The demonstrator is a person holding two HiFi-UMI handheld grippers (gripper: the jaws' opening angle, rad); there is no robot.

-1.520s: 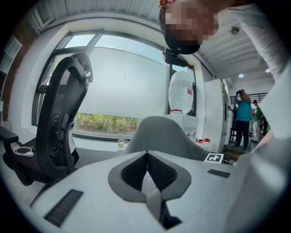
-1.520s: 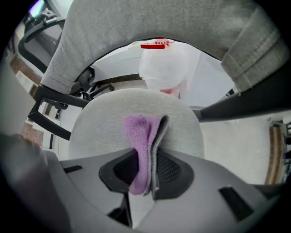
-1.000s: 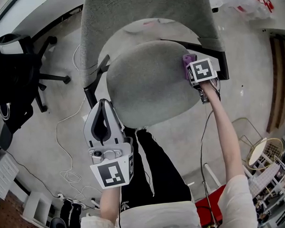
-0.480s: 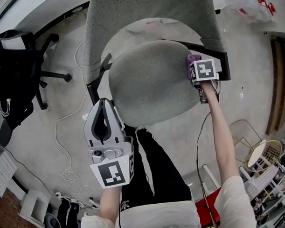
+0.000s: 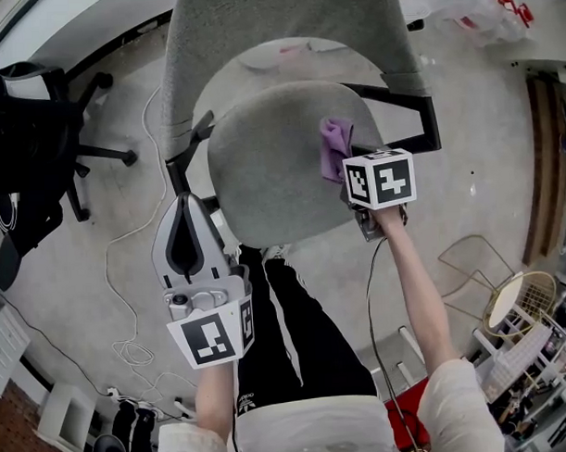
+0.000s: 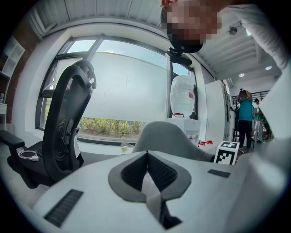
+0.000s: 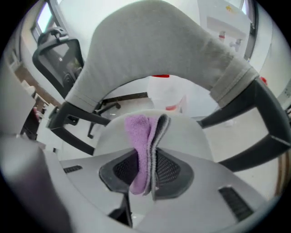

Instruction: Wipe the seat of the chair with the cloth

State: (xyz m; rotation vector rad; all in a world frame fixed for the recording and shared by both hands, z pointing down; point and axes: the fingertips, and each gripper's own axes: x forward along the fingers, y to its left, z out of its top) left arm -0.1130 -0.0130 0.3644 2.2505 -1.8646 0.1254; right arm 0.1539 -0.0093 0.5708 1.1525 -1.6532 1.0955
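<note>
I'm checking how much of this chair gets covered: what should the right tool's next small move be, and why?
Probably sweep the right tool toward the person's left across the seat, pressing down. Its jaws are shut on the purple cloth, which sits over the seat's right side, with most of the grey surface beyond it. The left tool is shut, empty and off the seat.

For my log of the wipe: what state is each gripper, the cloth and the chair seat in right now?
chair seat: grey, bare apart from the cloth.
cloth: purple, folded, clamped over the seat's right side.
right gripper: jaws shut on the cloth.
left gripper: jaws shut, empty, beside the seat's front edge.
</note>
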